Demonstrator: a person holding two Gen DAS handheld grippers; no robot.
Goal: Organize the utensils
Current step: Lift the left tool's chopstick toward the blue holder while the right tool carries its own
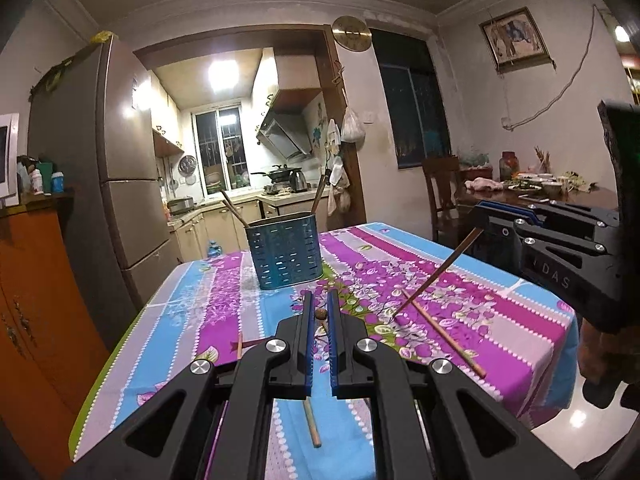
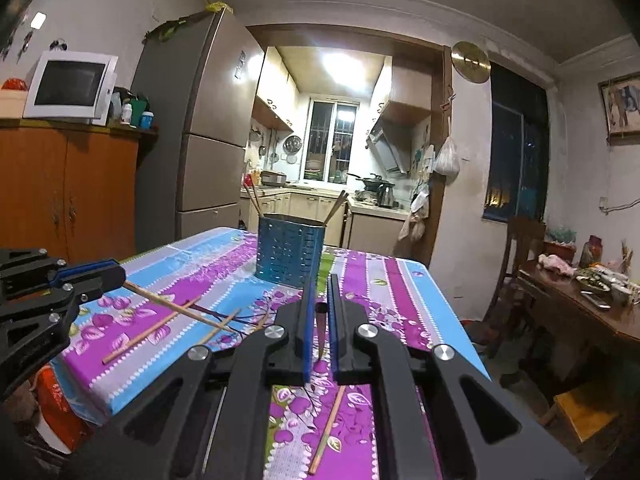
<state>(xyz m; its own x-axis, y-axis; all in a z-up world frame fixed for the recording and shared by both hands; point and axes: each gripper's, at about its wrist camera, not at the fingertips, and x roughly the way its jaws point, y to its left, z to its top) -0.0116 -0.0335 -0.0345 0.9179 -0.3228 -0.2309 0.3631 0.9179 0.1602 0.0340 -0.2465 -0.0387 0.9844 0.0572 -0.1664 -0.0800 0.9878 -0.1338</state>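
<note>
On the worktop (image 1: 520, 320) loose chopsticks (image 1: 444, 330) lie near a far holder (image 1: 285, 254). Each gripper, left (image 1: 320, 304) and right (image 2: 320, 292), pinches a chopstick with nearly closed fingers, seemingly for carrying there.

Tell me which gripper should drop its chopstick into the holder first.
Left, narrowly. Both are shut on a chopstick, but the holder stands straight ahead of the left gripper and its stick. The right gripper hangs near the cloth's right edge, its dark stick tip-down on it.
</note>
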